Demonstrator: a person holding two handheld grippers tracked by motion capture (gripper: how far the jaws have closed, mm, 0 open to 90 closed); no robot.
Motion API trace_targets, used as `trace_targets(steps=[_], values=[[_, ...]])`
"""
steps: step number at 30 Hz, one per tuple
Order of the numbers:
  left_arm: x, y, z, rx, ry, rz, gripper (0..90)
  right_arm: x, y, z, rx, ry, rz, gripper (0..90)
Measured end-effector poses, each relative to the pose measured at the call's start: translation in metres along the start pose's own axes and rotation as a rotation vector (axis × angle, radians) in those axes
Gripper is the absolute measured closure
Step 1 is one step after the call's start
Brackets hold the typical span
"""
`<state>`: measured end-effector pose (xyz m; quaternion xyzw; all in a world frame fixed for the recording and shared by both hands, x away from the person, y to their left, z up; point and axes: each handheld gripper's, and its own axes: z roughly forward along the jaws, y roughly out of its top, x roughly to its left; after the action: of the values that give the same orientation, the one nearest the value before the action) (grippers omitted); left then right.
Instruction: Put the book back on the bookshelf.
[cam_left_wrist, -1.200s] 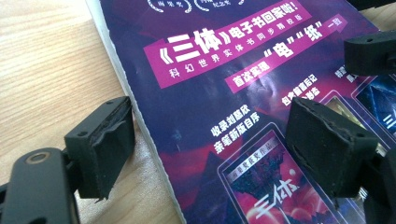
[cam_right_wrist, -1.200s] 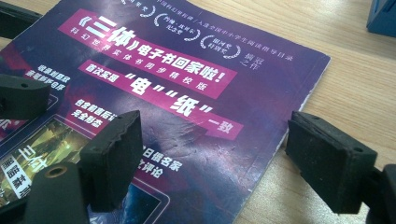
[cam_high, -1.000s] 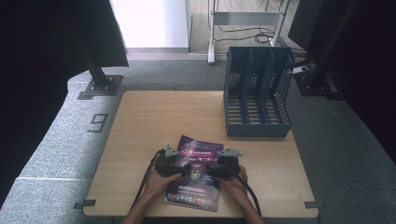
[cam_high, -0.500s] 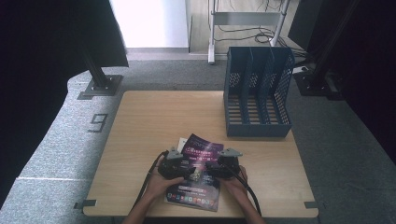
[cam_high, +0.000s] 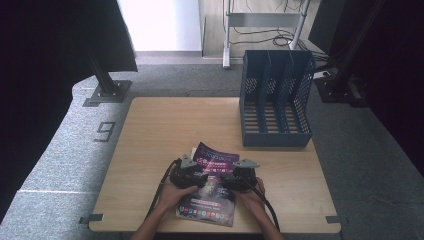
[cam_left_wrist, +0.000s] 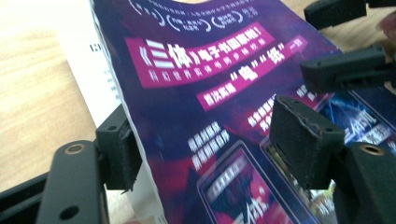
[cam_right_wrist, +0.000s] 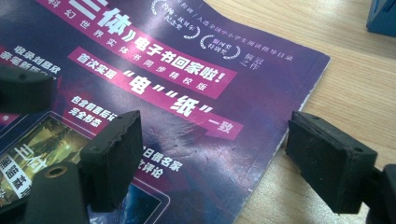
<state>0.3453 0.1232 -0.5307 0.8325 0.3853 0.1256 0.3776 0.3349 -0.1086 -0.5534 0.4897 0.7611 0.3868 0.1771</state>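
From the high view, a purple magazine (cam_high: 212, 187) is lying on the wooden tabletop (cam_high: 165, 130), near the edge where the person is sitting. The left tongs (cam_high: 196, 176) are sitting at the magazine's left edge and the right tongs (cam_high: 231, 181) are sitting at its right edge, each one held in a hand. A blue file rack (cam_high: 275, 100) is standing at the far right of the tabletop, well apart from the magazine.

In the left gripper view, the magazine (cam_left_wrist: 210, 107) is lying between the two black jaws of the left tongs (cam_left_wrist: 205, 149). One jaw is sitting at the edge of the pages and the other is hovering over the cover. These jaws have just been closing, but they are not squeezing the magazine yet, so they are loose. White pages are peeking out under the cover. The other tongs are showing at the top right.

In the right gripper view, the right tongs (cam_right_wrist: 224, 161) are spread wide, not squeezing anything. One jaw is hanging over the magazine (cam_right_wrist: 187, 98) cover and the other is over the bare wood just beside the magazine's edge.
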Motion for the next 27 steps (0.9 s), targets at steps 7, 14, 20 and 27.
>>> trace_targets(steps=[7,14,20,27], values=[[0.004,0.010,0.005,0.010,-0.027,0.002,36.7,0.000,0.000,0.000,0.000,0.000,0.001,18.5],[-0.003,0.011,0.007,-0.004,-0.008,0.031,41.7,0.000,0.000,0.000,0.001,0.000,0.001,18.5],[-0.005,0.010,0.007,-0.011,0.038,0.037,51.9,0.000,0.000,0.000,0.001,0.000,0.002,18.5],[-0.010,0.005,0.009,-0.022,0.085,0.076,64.6,0.000,0.000,0.000,0.001,0.000,0.002,18.5]])
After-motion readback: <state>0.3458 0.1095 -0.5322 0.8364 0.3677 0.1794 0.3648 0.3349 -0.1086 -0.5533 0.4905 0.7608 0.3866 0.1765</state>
